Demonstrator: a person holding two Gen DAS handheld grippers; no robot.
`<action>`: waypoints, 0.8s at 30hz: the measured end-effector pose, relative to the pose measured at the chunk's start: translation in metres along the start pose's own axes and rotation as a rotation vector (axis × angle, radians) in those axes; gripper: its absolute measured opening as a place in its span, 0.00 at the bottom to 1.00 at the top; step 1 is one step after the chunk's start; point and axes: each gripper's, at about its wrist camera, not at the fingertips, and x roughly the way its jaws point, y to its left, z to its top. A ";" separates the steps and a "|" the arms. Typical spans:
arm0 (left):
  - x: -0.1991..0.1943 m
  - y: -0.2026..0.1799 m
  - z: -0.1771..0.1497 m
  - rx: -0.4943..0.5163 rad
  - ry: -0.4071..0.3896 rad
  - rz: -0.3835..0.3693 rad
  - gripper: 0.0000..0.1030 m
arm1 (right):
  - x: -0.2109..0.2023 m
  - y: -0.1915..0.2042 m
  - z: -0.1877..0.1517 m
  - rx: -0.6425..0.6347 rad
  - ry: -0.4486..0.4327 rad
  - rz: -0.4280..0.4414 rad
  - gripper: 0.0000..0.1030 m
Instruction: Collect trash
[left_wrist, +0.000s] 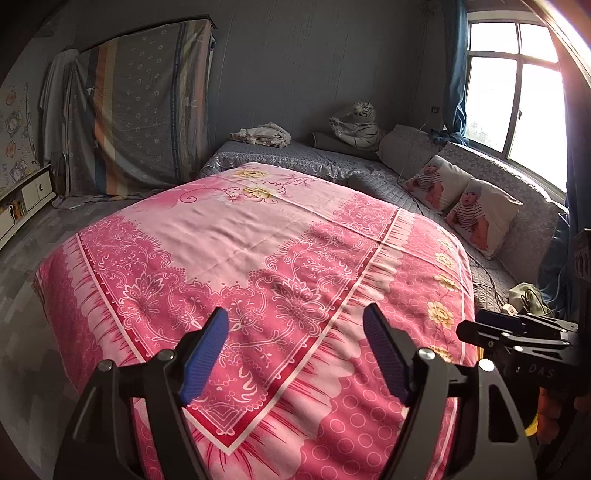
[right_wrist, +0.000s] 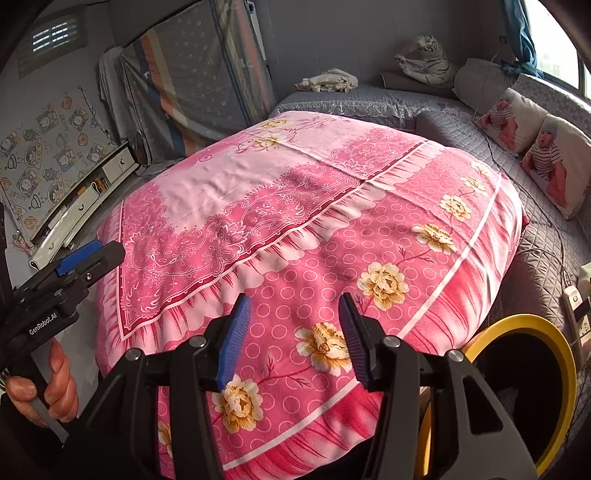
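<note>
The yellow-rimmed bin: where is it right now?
In the right wrist view, the yellow-rimmed bin sits lower right, beside the pink quilt.

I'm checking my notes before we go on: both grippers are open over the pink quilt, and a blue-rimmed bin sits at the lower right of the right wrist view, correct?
Nearly right. The bin's rim is yellow, not blue, as the right wrist view shows. The rest holds: the left gripper and right gripper are both open over the pink quilt.
</note>
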 end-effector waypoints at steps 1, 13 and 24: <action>-0.002 0.004 -0.002 -0.009 -0.012 0.007 0.78 | 0.000 0.002 -0.002 -0.006 -0.006 -0.004 0.51; -0.041 0.003 -0.020 -0.004 -0.195 0.123 0.92 | -0.003 0.023 -0.027 -0.028 -0.127 -0.042 0.63; -0.063 0.002 -0.018 -0.039 -0.242 0.127 0.92 | -0.022 0.038 -0.044 -0.006 -0.309 -0.106 0.71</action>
